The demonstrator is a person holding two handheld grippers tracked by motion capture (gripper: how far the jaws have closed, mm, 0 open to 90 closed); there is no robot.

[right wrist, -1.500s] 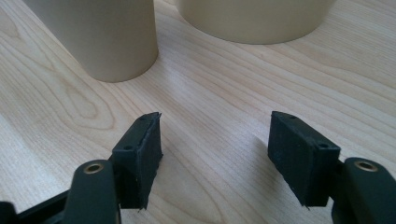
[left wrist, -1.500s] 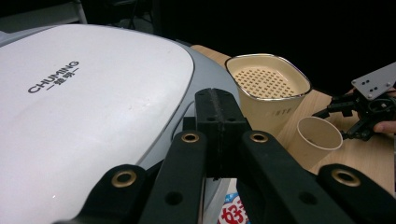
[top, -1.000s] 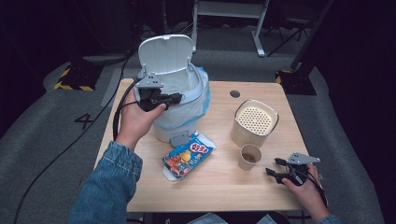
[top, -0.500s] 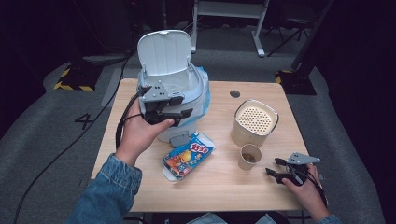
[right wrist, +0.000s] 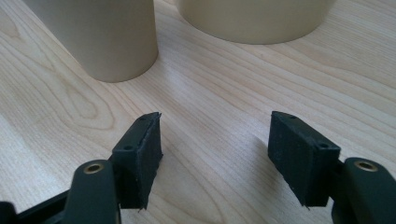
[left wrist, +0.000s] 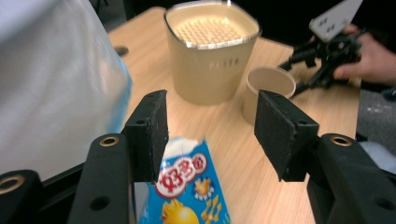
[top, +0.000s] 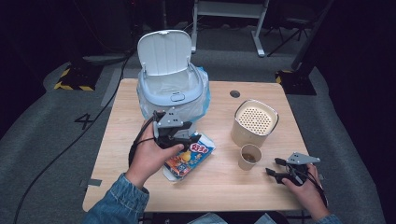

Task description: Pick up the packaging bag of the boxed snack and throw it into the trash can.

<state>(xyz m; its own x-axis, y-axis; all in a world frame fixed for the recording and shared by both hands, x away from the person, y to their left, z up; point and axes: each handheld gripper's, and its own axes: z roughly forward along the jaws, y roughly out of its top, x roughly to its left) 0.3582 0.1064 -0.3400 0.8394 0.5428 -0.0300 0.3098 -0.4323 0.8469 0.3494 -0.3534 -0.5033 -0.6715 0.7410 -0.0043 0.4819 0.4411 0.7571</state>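
Both the left gripper (top: pixel 195 138) and the right gripper (top: pixel 272 166) hold their jaws spread apart.

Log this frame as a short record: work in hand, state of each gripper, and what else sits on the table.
work in hand: left gripper poised over the torn end of the snack packet
left gripper jaws: open, packet between them, not clamped
right gripper: open, low over bare table, holding nothing
bin: lid up, bag liner inside, at the far left of the table
paper cup: upright, in front of the beige perforated-top container
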